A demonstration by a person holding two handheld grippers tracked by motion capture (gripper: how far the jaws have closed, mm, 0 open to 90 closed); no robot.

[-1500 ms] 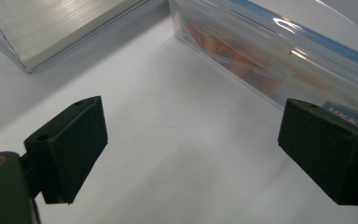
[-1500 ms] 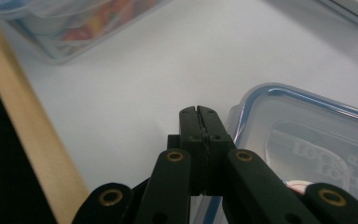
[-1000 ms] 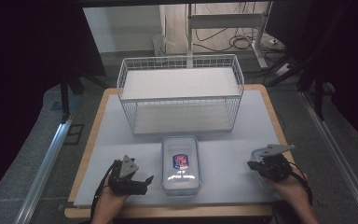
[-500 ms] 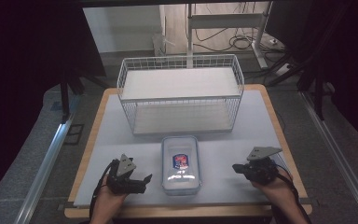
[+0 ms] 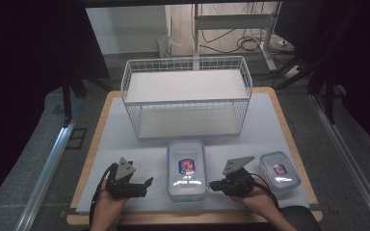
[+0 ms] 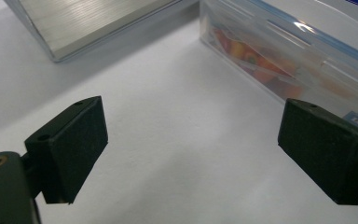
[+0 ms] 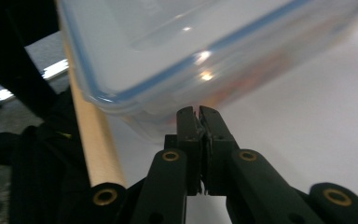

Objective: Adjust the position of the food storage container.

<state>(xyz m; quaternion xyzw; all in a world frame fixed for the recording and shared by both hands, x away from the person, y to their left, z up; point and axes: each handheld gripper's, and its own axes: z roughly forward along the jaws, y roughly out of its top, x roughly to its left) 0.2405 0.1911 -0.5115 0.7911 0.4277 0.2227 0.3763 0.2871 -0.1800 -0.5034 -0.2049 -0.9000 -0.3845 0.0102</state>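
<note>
A large clear lidded container (image 5: 187, 169) with a red-and-blue label lies at the front middle of the white mat (image 5: 125, 139). My left gripper (image 5: 143, 186) rests on the mat just left of it, open, with nothing between its pads (image 6: 70, 144). The container's side (image 6: 279, 60) shows ahead at the upper right of the left gripper view. My right gripper (image 5: 215, 185) is shut and empty, pointing left at the container's right side. Its closed tips (image 7: 199, 112) sit right at the container's lower edge (image 7: 177, 60). A smaller lidded container (image 5: 279, 172) lies to the right.
A white wire basket (image 5: 187, 98) with a shelf stands across the back of the mat. A brushed metal edge (image 6: 88, 23) shows beyond the left gripper. The wooden table edge (image 7: 93, 149) runs close by the right gripper. Metal rails (image 5: 48, 163) flank the table.
My right gripper has moved left toward the large container, and the small container at the right has come into sight behind it. The left gripper has barely shifted.
</note>
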